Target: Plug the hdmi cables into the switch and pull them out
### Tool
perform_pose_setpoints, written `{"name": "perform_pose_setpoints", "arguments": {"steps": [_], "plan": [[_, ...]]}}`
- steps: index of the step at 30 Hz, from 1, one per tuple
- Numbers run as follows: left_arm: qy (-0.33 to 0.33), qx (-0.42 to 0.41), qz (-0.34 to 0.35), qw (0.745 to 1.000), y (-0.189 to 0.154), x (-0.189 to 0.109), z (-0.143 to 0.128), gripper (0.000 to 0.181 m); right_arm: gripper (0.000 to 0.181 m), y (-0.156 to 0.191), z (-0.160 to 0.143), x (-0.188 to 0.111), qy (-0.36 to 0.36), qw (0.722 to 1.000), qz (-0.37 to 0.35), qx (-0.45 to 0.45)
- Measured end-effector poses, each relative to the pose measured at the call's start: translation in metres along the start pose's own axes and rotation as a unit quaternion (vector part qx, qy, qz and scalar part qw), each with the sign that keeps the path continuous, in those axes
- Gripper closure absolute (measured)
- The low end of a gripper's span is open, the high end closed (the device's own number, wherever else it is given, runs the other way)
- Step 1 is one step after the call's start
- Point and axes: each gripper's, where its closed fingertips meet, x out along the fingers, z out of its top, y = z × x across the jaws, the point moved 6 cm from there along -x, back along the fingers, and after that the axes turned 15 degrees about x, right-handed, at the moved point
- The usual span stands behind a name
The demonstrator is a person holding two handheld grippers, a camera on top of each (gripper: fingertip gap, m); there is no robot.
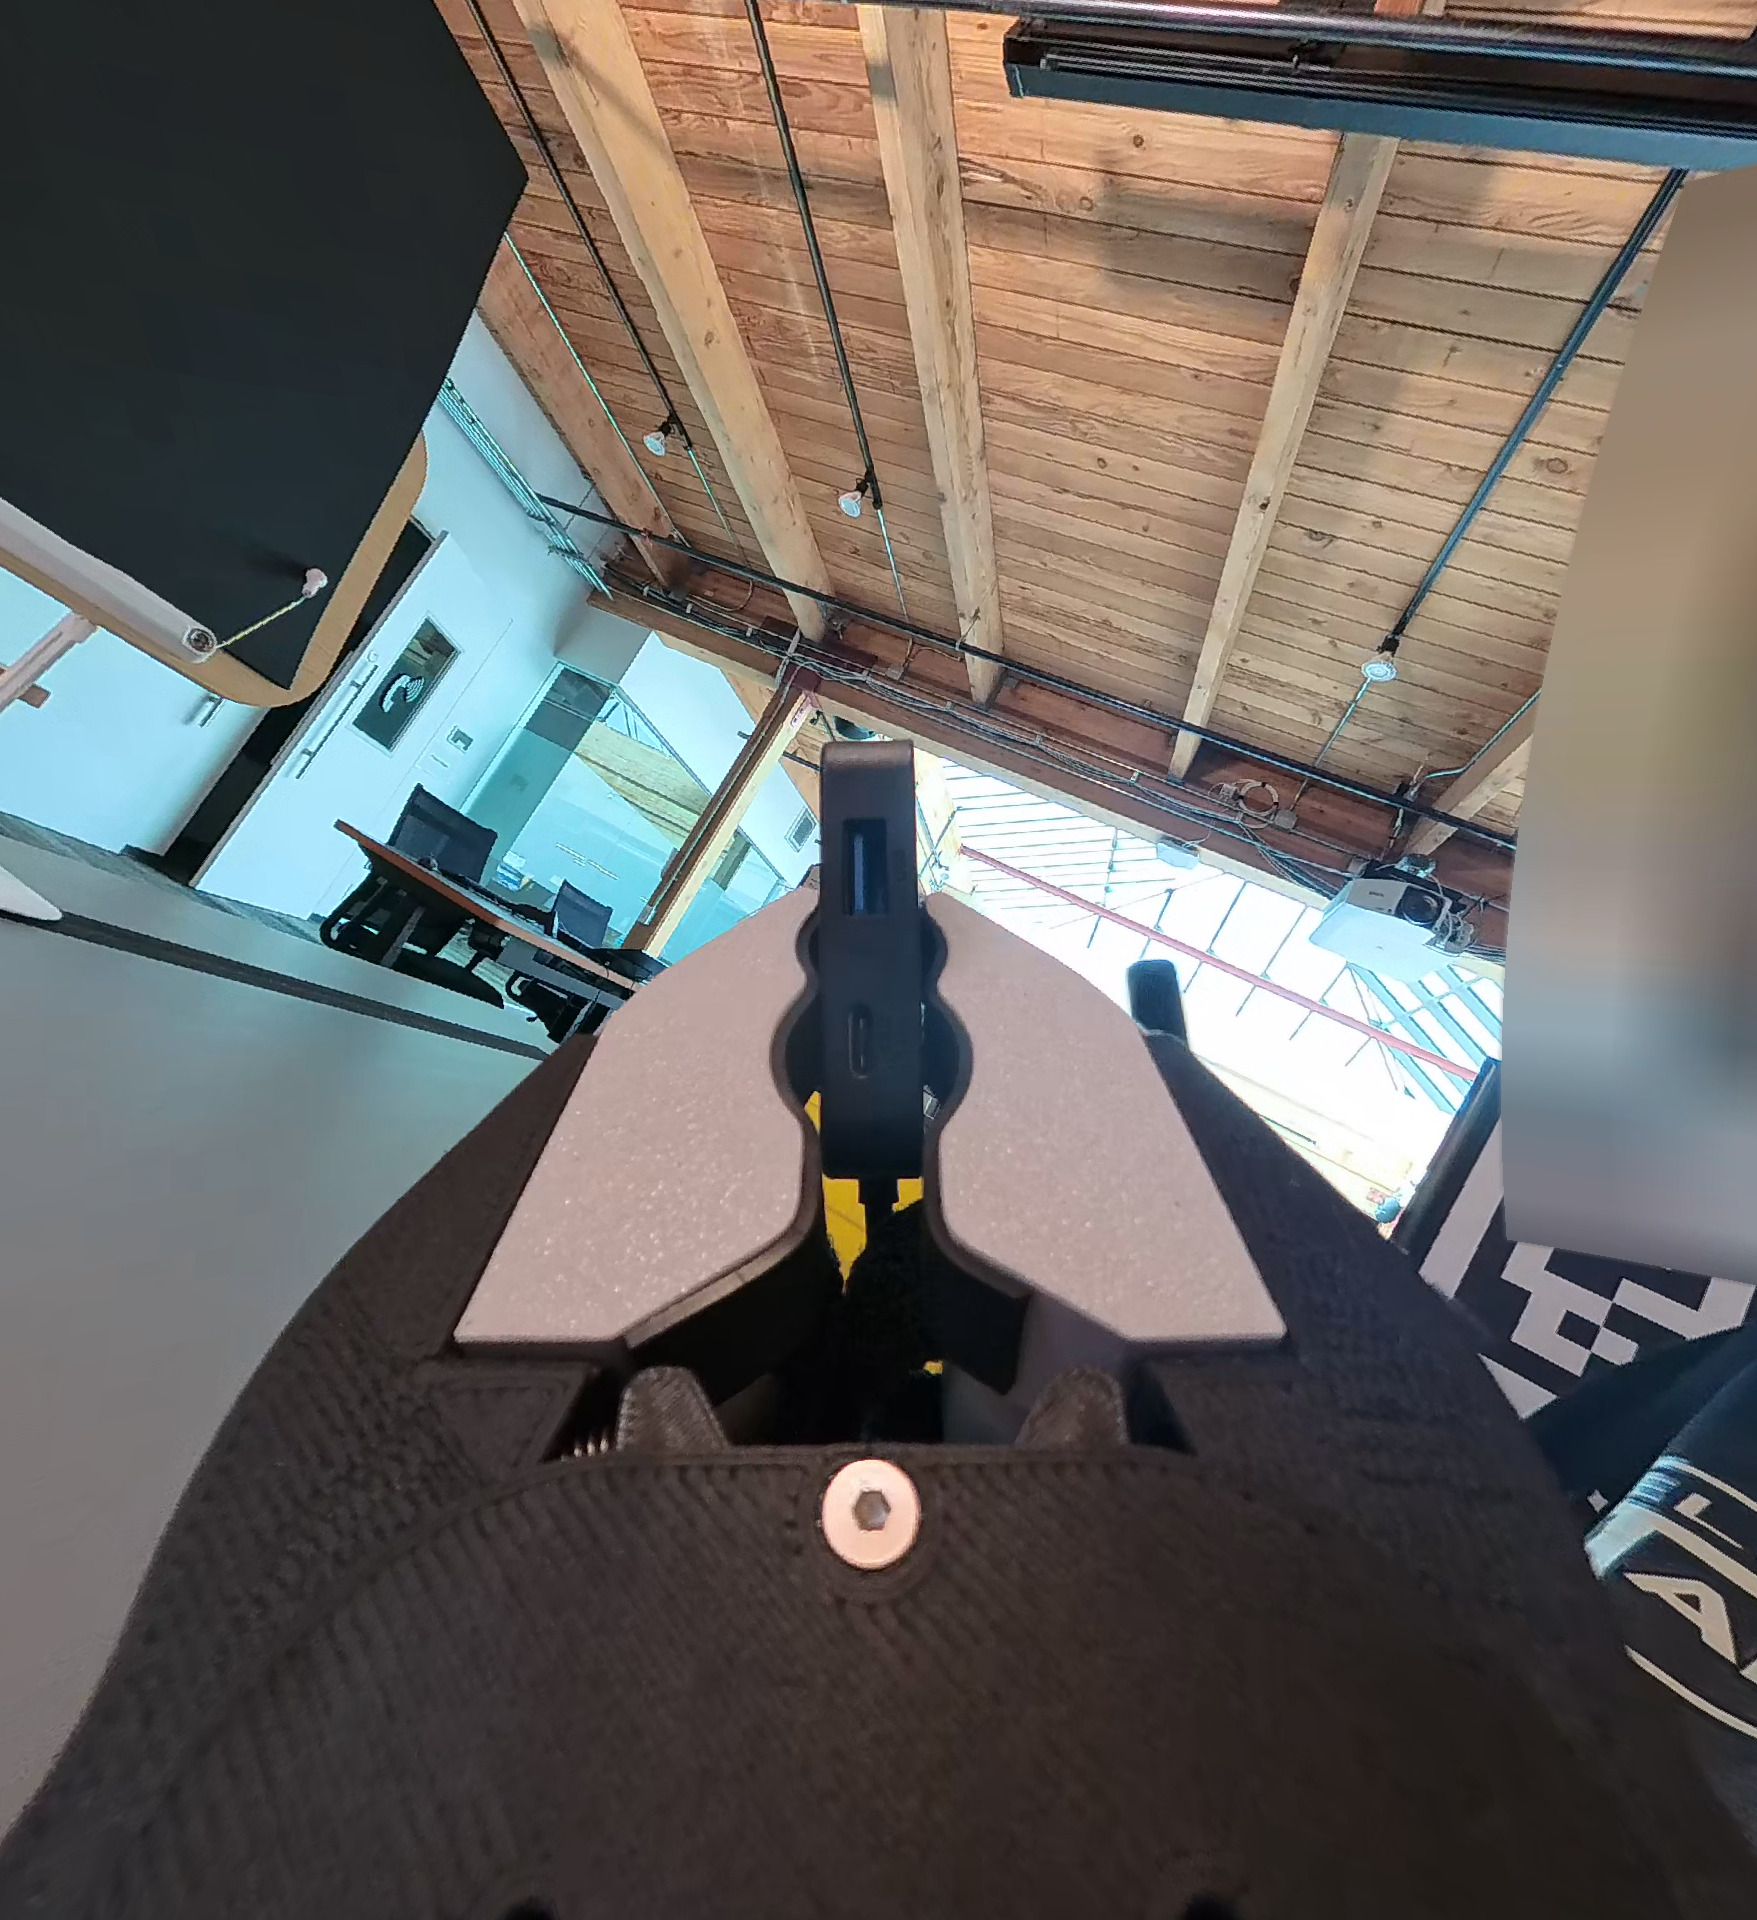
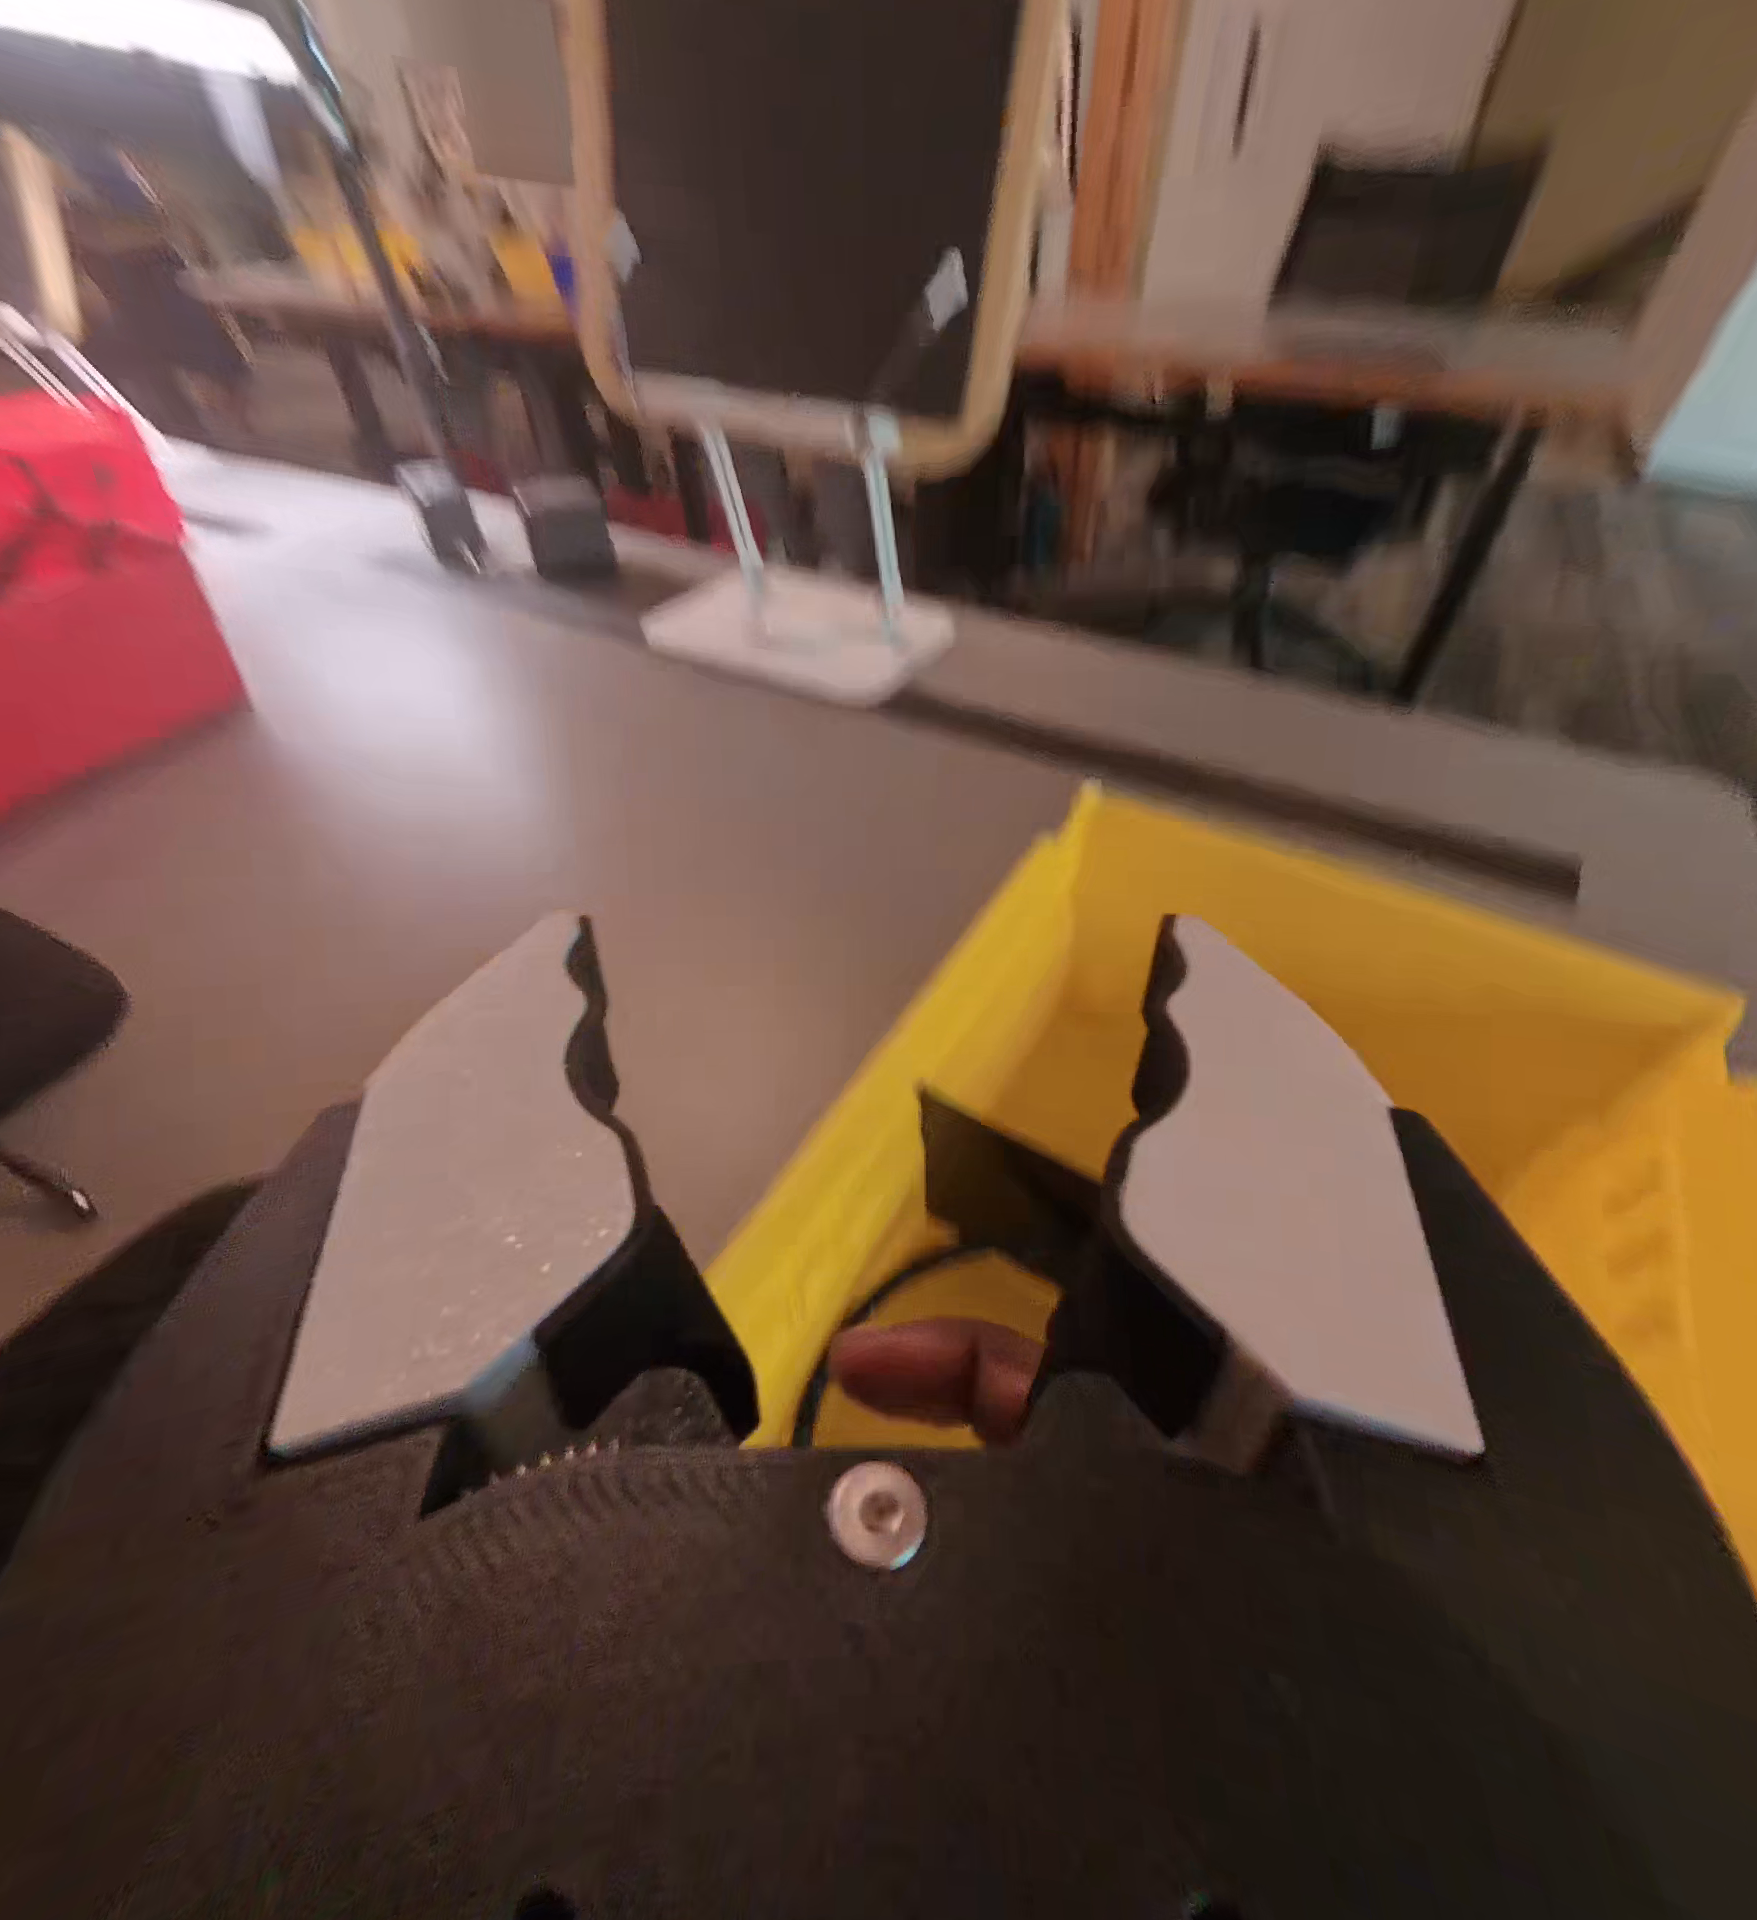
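My left gripper (image 1: 869, 925) is shut on the switch (image 1: 869, 935), a slim black box held upright between the grey fingers, its narrow side with two ports facing the camera. It is tilted up toward the ceiling. My right gripper (image 2: 874, 956) is open and empty, hovering above the grey table (image 2: 562, 831) over the left part of a yellow bin (image 2: 1373, 997). A black flat piece (image 2: 999, 1174) and a thin dark cable (image 2: 915, 1273) lie in the bin below the fingers. A black cable end (image 2: 63, 1195) lies on the table at the left. The right wrist view is blurred.
A red box (image 2: 43, 623) stands at the left of the table. A white-based stand (image 2: 801, 634) with a dark panel (image 2: 801, 208) sits at the far edge. A person's fingertip (image 2: 936, 1371) shows under the right gripper. A checkered marker (image 1: 1580, 1320) and a sleeve (image 1: 1726, 1558) are at the right.
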Motion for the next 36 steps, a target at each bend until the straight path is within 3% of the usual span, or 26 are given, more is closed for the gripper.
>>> {"name": "perform_pose_setpoints", "arguments": {"steps": [2, 5, 7, 9, 13, 16, 20, 24, 28, 32, 36], "plan": [[0.001, 0.002, -0.001, 1.000, -0.001, 0.000, 0.000, 0.169, 0.067, 0.023, 0.023, -0.009, -0.135, 0.989, 0.060, -0.030], [0.004, 0.005, -0.003, 1.000, -0.001, 0.001, -0.001, 0.169, 0.064, 0.069, 0.055, -0.031, -0.366, 0.913, 0.178, -0.025], [0.008, 0.008, -0.007, 1.000, -0.002, 0.002, -0.002, 0.168, 0.058, 0.099, 0.063, -0.039, -0.455, 0.852, 0.257, 0.011], [0.013, 0.011, -0.013, 1.000, -0.004, 0.002, -0.003, 0.169, 0.062, 0.129, 0.058, -0.034, -0.486, 0.814, 0.316, 0.030], [0.032, 0.016, -0.036, 0.999, -0.009, 0.005, -0.007, 0.168, 0.063, 0.192, 0.024, 0.017, -0.385, 0.829, 0.405, 0.034], [0.049, 0.022, -0.061, 0.997, -0.015, 0.008, -0.010, 0.168, 0.069, 0.231, -0.019, 0.065, -0.250, 0.856, 0.451, 0.040], [0.063, 0.028, -0.093, 0.993, -0.023, 0.010, -0.014, 0.168, 0.096, 0.264, -0.079, 0.110, -0.035, 0.866, 0.490, 0.094], [0.053, 0.017, -0.118, 0.991, -0.028, 0.010, -0.013, 0.168, 0.127, 0.271, -0.103, 0.124, 0.097, 0.843, 0.501, 0.170], [0.059, 0.020, -0.129, 0.990, -0.031, 0.011, -0.015, 0.168, 0.145, 0.271, -0.109, 0.127, 0.112, 0.846, 0.497, 0.158], [0.070, 0.025, -0.140, 0.987, -0.034, 0.013, -0.017, 0.168, 0.166, 0.278, -0.117, 0.124, 0.082, 0.858, 0.501, 0.080], [0.058, 0.035, -0.110, 0.992, -0.032, 0.014, -0.016, 0.156, 0.167, 0.274, -0.109, 0.120, 0.039, 0.868, 0.494, 0.032]]}}
